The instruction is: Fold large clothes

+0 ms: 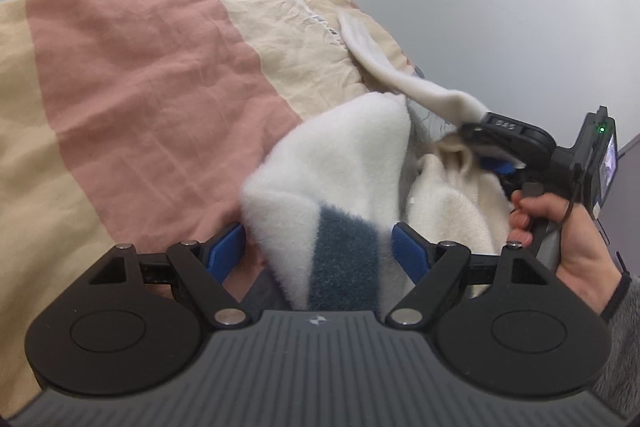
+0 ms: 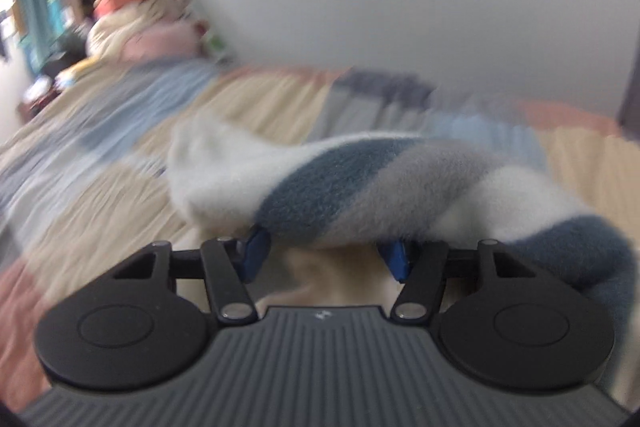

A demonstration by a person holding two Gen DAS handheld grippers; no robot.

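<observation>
While a fluffy white fleece garment with dark teal and grey bands (image 1: 320,187) lies bunched near the right edge of the bed, a fold of it rises up between my left gripper (image 1: 320,251) fingers. My blue pads (image 1: 226,247) there stand wide apart on either side of that fold, and I cannot see them pressing on it. In the left wrist view my right gripper (image 1: 476,143) sits further along the same edge, with cream fleece gathered at its tip and a pale sleeve (image 1: 384,63) trailing away from it toward the white wall (image 1: 500,47); a hand (image 1: 560,227) with a grey fuzzy cuff holds its handle. From the right wrist view the banded cloth drapes across my right fingertips, hiding them, so I cannot tell whether they clamp it. Under it all spreads the crumpled patchwork bedcover in pink, beige, blue and grey (image 1: 140,87). That view is motion-blurred.
</observation>
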